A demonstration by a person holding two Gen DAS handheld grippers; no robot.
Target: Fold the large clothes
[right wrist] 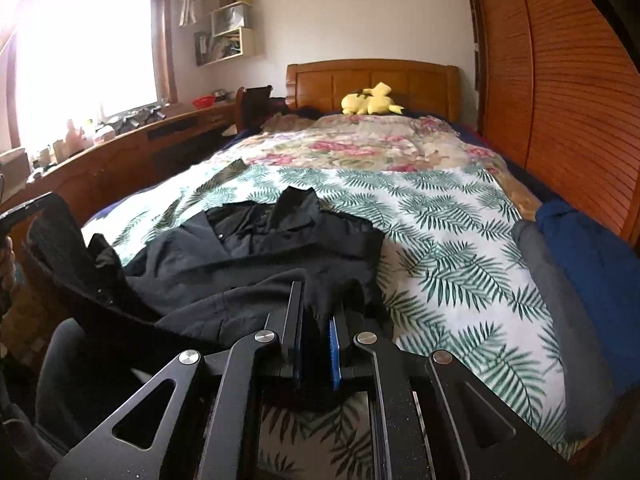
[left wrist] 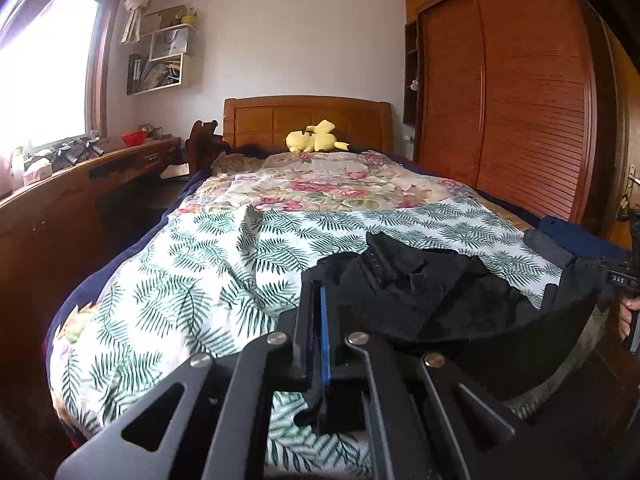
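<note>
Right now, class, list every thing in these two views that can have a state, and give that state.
Left hand-held gripper: shut on black shirt.
Right hand-held gripper: shut on black shirt.
Black shirt: crumpled, unfolded, lying on the bed.
Wardrobe doors: closed.
Fern-print cover: spread, wrinkled.
Yellow plush toy: lying by the headboard.

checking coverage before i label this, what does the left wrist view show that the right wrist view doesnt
Only the left wrist view shows the door handle past the wardrobe and the left gripper shut on the black garment.

Only the right wrist view shows the garment's open collar and front spread flat, and the right gripper shut on its near edge.

Both share the palm-leaf sheet, floral quilt, yellow plush toy, wooden headboard, wardrobe, window and wall shelves.
</note>
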